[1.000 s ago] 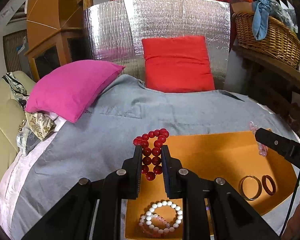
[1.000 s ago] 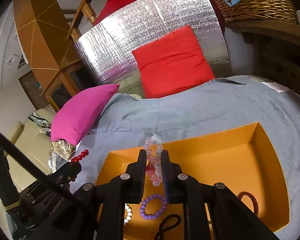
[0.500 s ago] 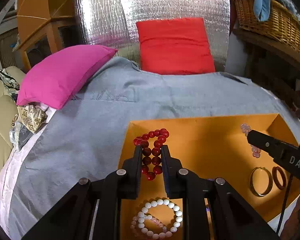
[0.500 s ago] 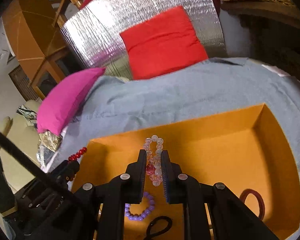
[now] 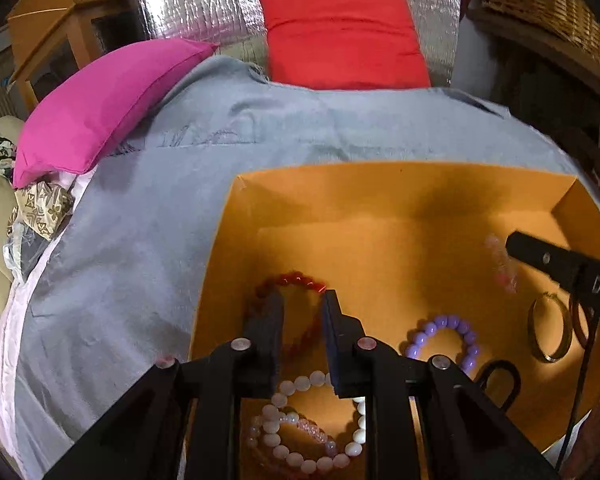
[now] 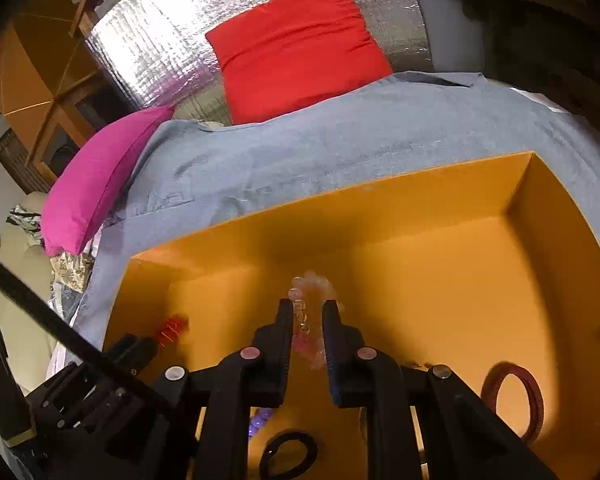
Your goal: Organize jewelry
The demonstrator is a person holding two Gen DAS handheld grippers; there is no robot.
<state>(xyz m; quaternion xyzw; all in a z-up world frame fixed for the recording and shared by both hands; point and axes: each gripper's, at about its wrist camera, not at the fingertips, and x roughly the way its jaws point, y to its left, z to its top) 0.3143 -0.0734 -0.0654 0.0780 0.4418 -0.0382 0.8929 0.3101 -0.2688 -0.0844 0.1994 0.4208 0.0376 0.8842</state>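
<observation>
My left fingers (image 5: 265, 322) pinch a red bead bracelet (image 5: 296, 282), its loop hanging over the orange box (image 5: 380, 184). My right fingers (image 6: 286, 322) clamp a clear pink bead bracelet (image 6: 306, 312), blurred. On the box floor lie a white bead bracelet (image 5: 320, 424), a purple bead bracelet (image 5: 444, 338), a gold bangle (image 5: 550, 328), a dark red bangle (image 6: 514, 400) and a black hair tie (image 6: 288, 456).

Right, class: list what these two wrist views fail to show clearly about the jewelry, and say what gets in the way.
- Red bracelet, left view: lower loop behind the left gripper fingers; blurred.
- Clear bracelet, right view: smeared by motion, beads uncountable; right gripper covers its sides.
- White bracelet, left view: partly under the gripper body.
- Purple bracelet, right view: mostly behind the gripper.
- Box, both views: near edge cut off.
</observation>
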